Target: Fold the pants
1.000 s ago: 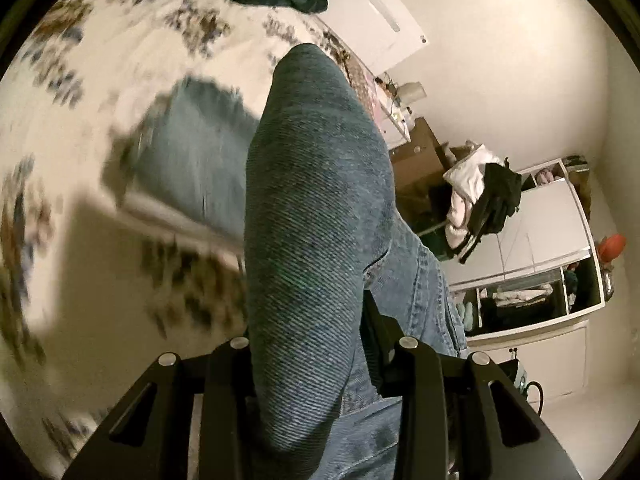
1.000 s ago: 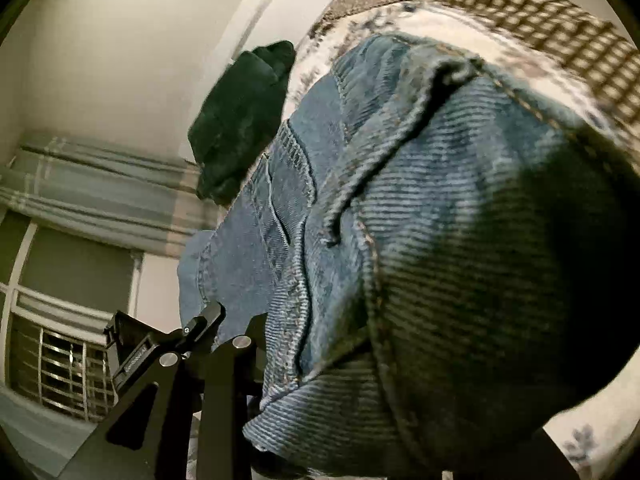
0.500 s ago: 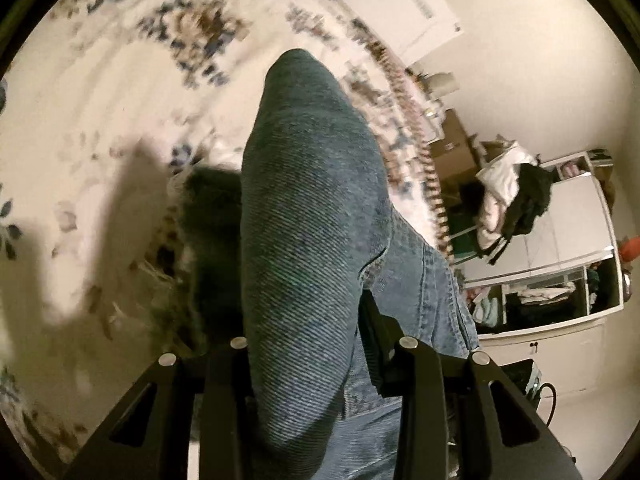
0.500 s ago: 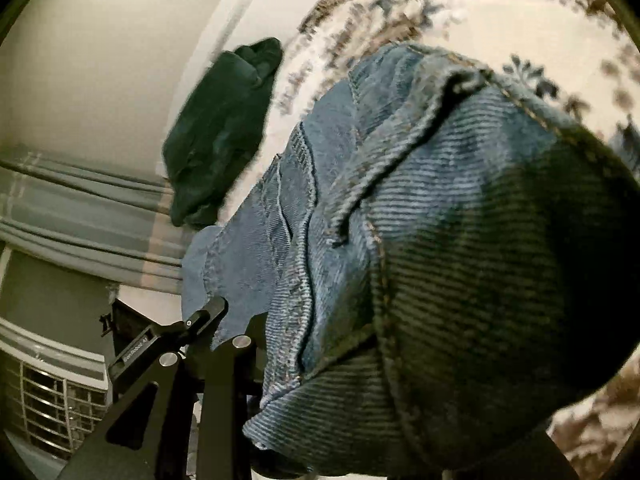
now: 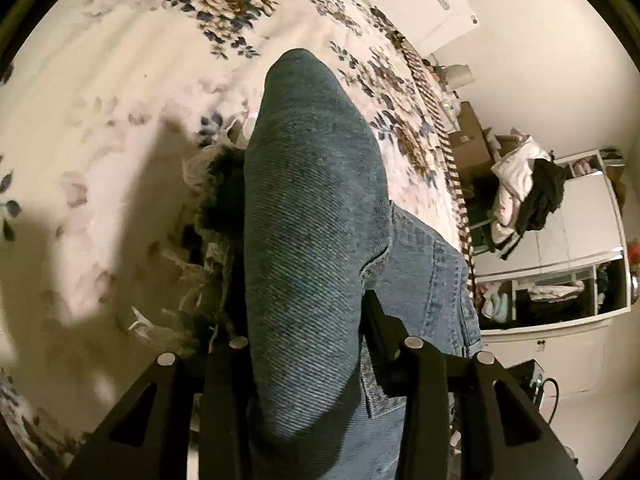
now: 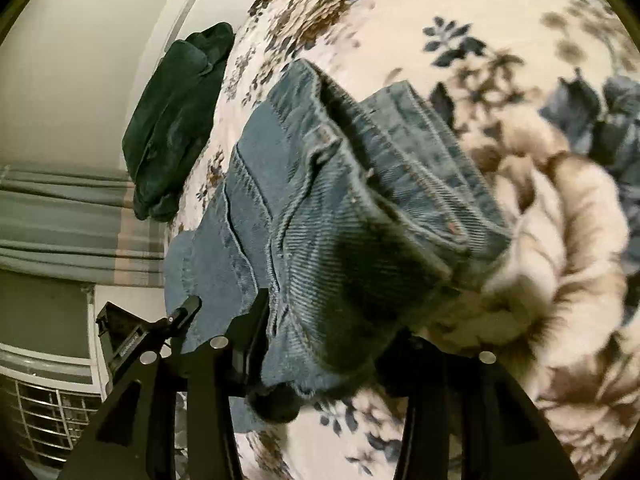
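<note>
Jeans hang bunched between two hand-held grippers above a floral bedspread, each end pinched so the denim can be carried over and laid down as a fold, by the look of it. The left gripper is clamped on a thick roll of denim that rises straight up its view, with a hemmed edge trailing off to the right. The right gripper is clamped on a stitched, seamed wad, seemingly the waist end, and the rest of the jeans drapes away from it onto the bedspread.

A dark green garment lies apart near the bed's far edge, likely set out of the way. Beyond the bed stand a wardrobe and a heap of clothes; a curtain hangs on the other side.

Denim covers the fingertips of both grippers, so the exact grip points are hidden. How much of the jeans is already folded cannot be told. The bedspread in the right view is blurred, and a dark shape beside the denim in the left view is too murky to identify.
</note>
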{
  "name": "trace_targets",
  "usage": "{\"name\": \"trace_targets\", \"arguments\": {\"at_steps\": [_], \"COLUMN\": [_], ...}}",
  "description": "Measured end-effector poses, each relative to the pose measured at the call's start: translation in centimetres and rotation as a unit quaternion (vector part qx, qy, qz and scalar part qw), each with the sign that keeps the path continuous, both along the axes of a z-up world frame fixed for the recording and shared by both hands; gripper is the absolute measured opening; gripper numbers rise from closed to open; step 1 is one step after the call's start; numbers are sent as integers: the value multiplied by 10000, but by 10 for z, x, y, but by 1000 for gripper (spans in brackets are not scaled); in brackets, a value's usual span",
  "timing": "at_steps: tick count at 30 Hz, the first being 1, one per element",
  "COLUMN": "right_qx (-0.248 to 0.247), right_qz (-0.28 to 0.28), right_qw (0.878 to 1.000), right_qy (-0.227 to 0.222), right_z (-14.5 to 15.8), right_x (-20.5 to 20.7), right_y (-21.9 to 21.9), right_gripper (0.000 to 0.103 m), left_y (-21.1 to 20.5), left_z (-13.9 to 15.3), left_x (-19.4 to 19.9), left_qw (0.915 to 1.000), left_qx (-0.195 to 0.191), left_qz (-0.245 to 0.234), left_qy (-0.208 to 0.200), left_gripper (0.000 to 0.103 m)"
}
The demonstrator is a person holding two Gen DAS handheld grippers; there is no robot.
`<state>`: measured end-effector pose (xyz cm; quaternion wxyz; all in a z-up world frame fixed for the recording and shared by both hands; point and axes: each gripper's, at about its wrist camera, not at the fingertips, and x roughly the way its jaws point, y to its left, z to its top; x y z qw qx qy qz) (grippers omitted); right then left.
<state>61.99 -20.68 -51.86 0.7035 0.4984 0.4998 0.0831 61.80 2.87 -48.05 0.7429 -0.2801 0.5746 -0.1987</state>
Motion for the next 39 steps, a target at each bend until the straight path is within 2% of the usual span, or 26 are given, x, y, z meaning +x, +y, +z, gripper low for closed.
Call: {"name": "trace_targets", "arguments": {"at_steps": [2, 4, 5, 6, 8, 9, 11, 14, 18, 24, 27, 32, 36, 39], "right_qx": [-248, -682, -951, -1264, -1835, -2163, -2777, -3616, -4138, -4381, -4477, -4430, -4413, -4415], "right_qz": [75, 246, 318, 416, 584, 657, 768, 909, 1015, 1133, 1068, 929, 872, 855], "right_qw": [9996, 9971, 9947, 9909, 9810, 9739, 9575, 9279, 9045, 8902, 8844, 8845, 8811, 8773], "right_qy": [129, 221, 213, 205, 213, 197, 164, 31, -180, -530, -774, -1127, -1458, -1676], "right_z": [3, 10, 17, 28, 41, 51, 70, 106, 151, 231, 275, 352, 415, 456], "right_x": [0, 2, 2, 5, -4, -7, -12, -23, -46, -100, -132, -187, -235, -269], "right_y": [0, 1, 2, 4, 6, 8, 13, 19, 21, 18, 12, -3, -14, -20], "right_gripper": [62, 79, 92, 97, 97, 98, 103, 103, 103, 103, 103, 103, 103, 103], "left_y": [-2, -9, -16, -22, -31, -39, -46, -59, -72, -94, -100, -105, -109, -110], "left_z": [7, 19, 32, 43, 59, 72, 84, 107, 135, 199, 236, 301, 351, 381], "left_x": [-2, -6, -12, -19, -31, -43, -56, -82, -113, -165, -196, -247, -292, -324], "left_qw": [9995, 9968, 9911, 9857, 9766, 9690, 9607, 9494, 9425, 9334, 9281, 9196, 9093, 9058], "left_qx": [287, 797, 1317, 1647, 2060, 2350, 2629, 2954, 3123, 3245, 3297, 3343, 3402, 3389], "left_qz": [99, 100, 71, 30, -23, -49, -58, -34, 7, 53, 144, 383, 594, 740], "left_qy": [42, -28, -182, -347, -617, -766, -887, -1067, -1192, -1533, -1724, -2030, -2321, -2433], "left_gripper": [40, 51, 63, 74, 82, 86, 88, 88, 88, 88, 88, 88, 88, 88]}}
